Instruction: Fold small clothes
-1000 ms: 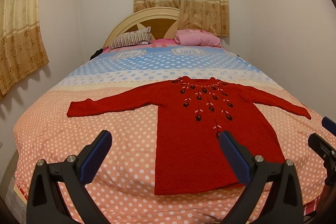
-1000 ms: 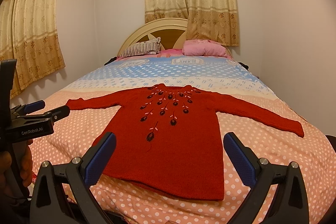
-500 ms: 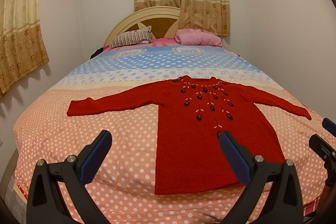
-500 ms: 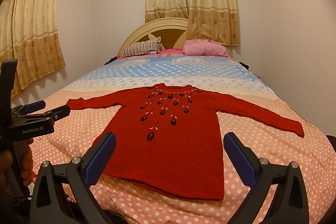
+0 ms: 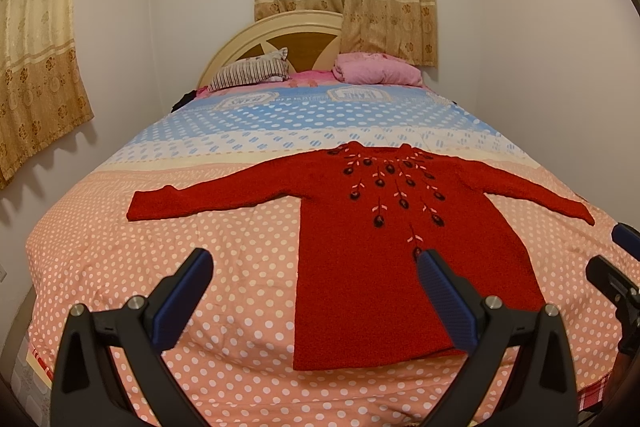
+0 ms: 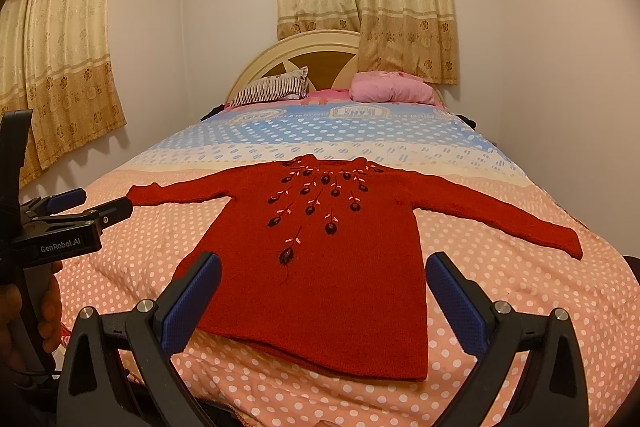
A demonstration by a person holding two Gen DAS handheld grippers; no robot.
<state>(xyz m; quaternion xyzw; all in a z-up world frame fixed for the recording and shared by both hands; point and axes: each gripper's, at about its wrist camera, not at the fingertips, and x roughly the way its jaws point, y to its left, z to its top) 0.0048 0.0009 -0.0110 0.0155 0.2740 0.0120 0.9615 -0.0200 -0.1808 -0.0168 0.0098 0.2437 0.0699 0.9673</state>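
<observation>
A: The red sweater (image 5: 360,247) lies flat on the near, pink-dotted part of the bed (image 5: 160,267), front side up, with both sleeves spread out to left and right.

B: Which way does it point?

A: Its neck is toward the far headboard (image 6: 296,55) and its hem toward the near edge, so the long axis of the body runs near to far. The sleeves make a second line across the bed.

B: And the grippers?

A: The left gripper (image 5: 316,297) hangs over the near-left hem area, jaws spread wide and holding nothing. The right gripper (image 6: 324,301) hovers over the near hem, also wide open and empty. Neither touches the cloth.

B: How will the sweater handle?

A: It looks like a thick knit: soft, limp, fairly light, likely to sag and stretch if lifted by one point. The fuzzy surface should grip the pads well and drag a little on the bedcover.

B: So where should it be taken?

A: Probably at a cuff or shoulder edge, pinching a single layer, then carrying the sleeve across the chest. The embroidered flowers (image 6: 320,195) are best left alone.
</observation>
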